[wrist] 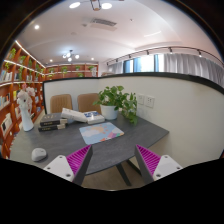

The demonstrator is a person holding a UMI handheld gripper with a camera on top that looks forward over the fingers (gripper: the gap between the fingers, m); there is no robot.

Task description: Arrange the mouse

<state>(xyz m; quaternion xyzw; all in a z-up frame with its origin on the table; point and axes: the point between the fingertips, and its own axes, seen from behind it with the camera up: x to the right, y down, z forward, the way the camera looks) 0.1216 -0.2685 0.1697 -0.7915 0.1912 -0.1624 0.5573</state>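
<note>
A small white mouse (pixel 39 154) lies on the dark grey table (pixel 120 145) near its front left edge, left of and slightly beyond my left finger. A light blue mouse pad (pixel 101 131) with a pink patch lies on the table's middle, beyond the fingers. My gripper (pixel 113 160) is open and empty, held above the table's front edge, with the magenta pads (pixel 79 160) wide apart. Nothing stands between the fingers.
A potted green plant (pixel 117 100) stands at the table's back. Stacked books and a white box (pixel 72 118) lie at the back left. Two chairs (pixel 75 102) stand behind the table. Bookshelves (pixel 18 85) line the left wall; a white partition (pixel 185 115) is at the right.
</note>
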